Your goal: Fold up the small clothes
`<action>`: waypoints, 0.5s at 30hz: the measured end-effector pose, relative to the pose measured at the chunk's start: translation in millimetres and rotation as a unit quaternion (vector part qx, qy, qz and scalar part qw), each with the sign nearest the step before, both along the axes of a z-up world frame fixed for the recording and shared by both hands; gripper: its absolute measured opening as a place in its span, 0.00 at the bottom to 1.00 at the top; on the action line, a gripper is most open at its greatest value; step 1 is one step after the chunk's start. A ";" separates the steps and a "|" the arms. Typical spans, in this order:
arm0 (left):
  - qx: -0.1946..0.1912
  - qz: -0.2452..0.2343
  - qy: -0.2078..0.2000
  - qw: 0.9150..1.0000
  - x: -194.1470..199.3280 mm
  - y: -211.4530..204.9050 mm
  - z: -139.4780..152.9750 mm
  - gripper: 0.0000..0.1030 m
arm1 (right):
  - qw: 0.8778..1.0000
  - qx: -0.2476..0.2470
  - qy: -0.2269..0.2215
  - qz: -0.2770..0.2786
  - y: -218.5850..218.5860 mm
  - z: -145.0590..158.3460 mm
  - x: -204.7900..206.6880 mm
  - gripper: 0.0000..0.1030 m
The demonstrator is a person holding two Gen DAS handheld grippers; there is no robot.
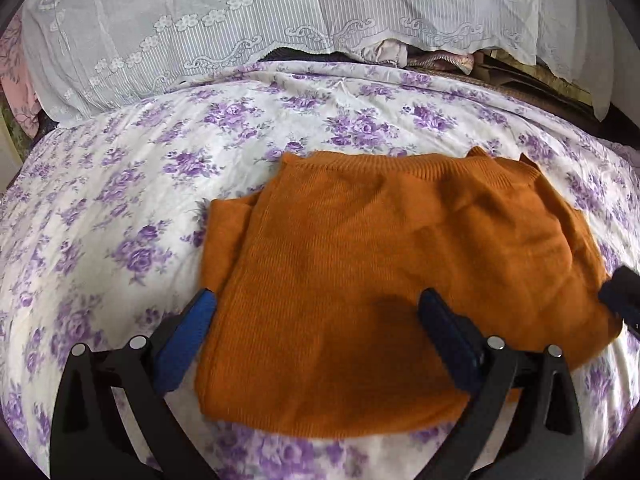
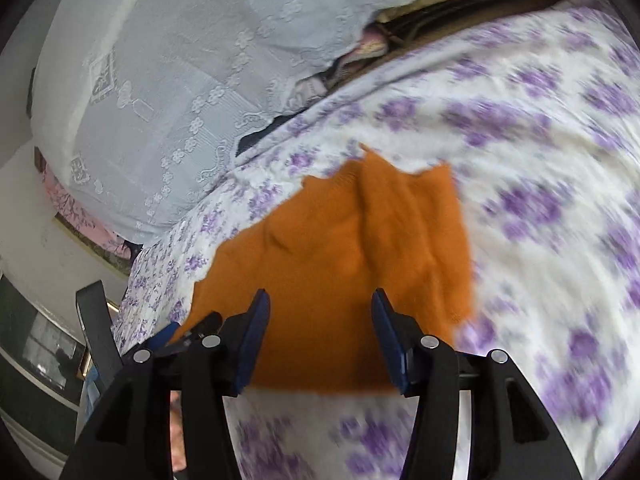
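- Two grippers over one orange knit sweater (image 1: 360,272), both with jaws apart, nothing clamped.
- Far left, left wrist view: pink patterned fabric (image 1: 16,76) at the frame edge, partly hidden behind the white lace cover (image 1: 200,28).
- Lace cover drapes over a bulky pile along the back of the bed; a few folded textiles (image 1: 432,58) peek out under its hem, too small to identify.
- Floral bedsheet (image 1: 120,200), white with purple roses, covers the whole work surface.
- Sweater lies flat on the sheet, centre to right of the left view. Left edge shows a doubled-over layer, ribbed band along the far edge.
- Left gripper (image 1: 316,316): released, wide. Its left blue finger (image 1: 188,340) sits just beside the sweater's left edge over the sheet; the right finger is over the sweater's near half. Contact with the knit can't be judged.
- Right edge of the left view: dark tip of the right gripper (image 1: 620,292) at the sweater's right side.
- Right wrist view, heavy motion blur on the sheet: right gripper (image 2: 320,312) part open, no cloth between the pads, sweater's near edge just below and ahead of the fingers.
- Left gripper visible low left in that view, at the sweater's near-left corner.
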State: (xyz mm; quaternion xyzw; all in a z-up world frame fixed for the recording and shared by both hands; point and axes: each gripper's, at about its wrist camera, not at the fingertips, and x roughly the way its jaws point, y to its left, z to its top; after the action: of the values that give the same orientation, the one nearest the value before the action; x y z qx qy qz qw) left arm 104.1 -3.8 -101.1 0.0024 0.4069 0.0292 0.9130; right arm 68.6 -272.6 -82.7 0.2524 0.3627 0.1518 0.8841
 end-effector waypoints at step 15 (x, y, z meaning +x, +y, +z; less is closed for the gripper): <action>0.002 0.003 -0.006 1.000 -23.3 -2.5 1.3 0.96 | 1.000 0.005 0.009 0.000 -9.7 -25.1 -50.5 0.81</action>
State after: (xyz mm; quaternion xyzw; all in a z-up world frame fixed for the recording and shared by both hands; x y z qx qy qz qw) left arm 80.8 -6.3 -99.9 0.0026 0.4009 0.0328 0.9155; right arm 18.1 -282.3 -107.9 0.2578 0.3700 0.1512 0.8797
